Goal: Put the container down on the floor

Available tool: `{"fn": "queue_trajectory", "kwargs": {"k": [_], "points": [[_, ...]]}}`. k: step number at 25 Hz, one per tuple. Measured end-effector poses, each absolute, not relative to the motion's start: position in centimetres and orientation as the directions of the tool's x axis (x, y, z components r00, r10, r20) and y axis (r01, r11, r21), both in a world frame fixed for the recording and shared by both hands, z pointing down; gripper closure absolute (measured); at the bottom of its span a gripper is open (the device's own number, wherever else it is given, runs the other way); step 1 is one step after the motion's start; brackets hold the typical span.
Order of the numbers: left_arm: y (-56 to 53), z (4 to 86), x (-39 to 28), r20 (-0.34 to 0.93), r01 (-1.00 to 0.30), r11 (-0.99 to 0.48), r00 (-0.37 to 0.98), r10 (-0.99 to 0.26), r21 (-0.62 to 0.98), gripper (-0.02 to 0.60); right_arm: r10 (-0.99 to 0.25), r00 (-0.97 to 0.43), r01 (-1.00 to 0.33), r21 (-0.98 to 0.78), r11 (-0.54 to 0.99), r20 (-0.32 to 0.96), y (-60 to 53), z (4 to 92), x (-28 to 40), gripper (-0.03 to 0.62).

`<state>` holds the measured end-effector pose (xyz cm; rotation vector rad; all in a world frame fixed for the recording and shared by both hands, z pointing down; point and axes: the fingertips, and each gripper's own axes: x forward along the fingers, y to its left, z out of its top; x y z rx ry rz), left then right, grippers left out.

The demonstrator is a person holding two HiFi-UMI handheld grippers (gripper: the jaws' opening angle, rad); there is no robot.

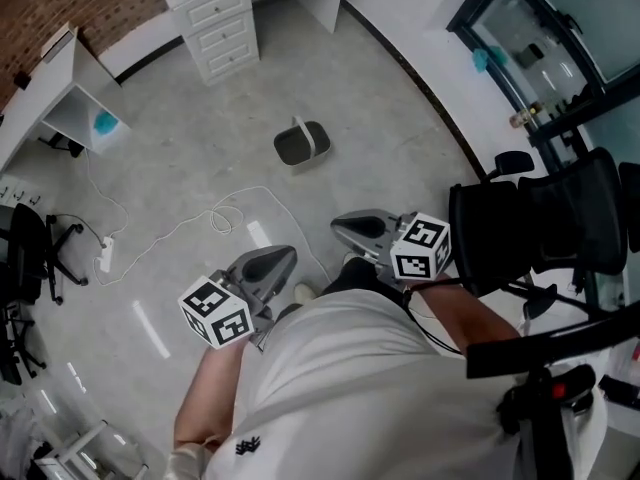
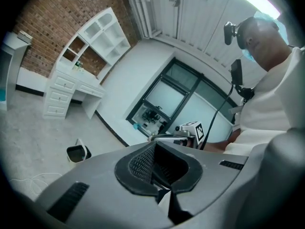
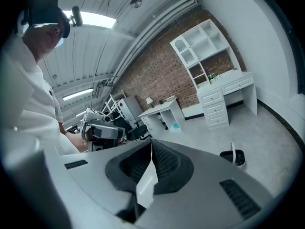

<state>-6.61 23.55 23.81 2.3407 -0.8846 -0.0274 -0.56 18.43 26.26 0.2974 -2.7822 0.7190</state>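
The container (image 1: 302, 144), a small dark bin with a white handle, stands upright on the grey floor well ahead of both grippers, with nothing touching it. It also shows small and far off as the bin (image 2: 77, 152) in the left gripper view and the bin (image 3: 233, 157) in the right gripper view. My left gripper (image 1: 285, 258) is held close to the person's body, shut and empty; its pads (image 2: 143, 163) meet. My right gripper (image 1: 345, 228) is beside it at about the same height, shut on nothing, its pads (image 3: 159, 159) closed together.
A white cable (image 1: 190, 223) loops over the floor to a power strip (image 1: 105, 258). A white drawer unit (image 1: 222, 28) stands at the far wall, a white desk (image 1: 60, 88) at the left, a black office chair (image 1: 540, 228) at the right, and a glass door (image 1: 540, 38) beyond it.
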Motion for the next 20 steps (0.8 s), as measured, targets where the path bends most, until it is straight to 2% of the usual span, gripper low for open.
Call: {"fn": "queue_trajectory", "kwargs": {"k": [6, 15, 20], "points": [[24.8, 23.8, -5.0, 0.228, -0.618, -0.549, 0.754, -0.616, 0.562, 0.572, -0.106, -0.956, -0.222, -0.440, 0.870, 0.273, 19.4, 25.2, 0.7, 0.577], [24.5, 22.3, 1.7, 0.213, -0.602, -0.566, 0.767, -0.605, 0.563, 0.571, -0.087, -0.959, -0.201, -0.431, 0.880, 0.270, 20.8, 24.3, 6.4, 0.577], [24.6, 22.5, 7.8, 0.222, -0.604, -0.557, 0.766, -0.603, 0.570, 0.572, -0.078, -0.964, -0.188, -0.443, 0.877, 0.256, 21.8, 24.7, 11.5, 0.577]]}}
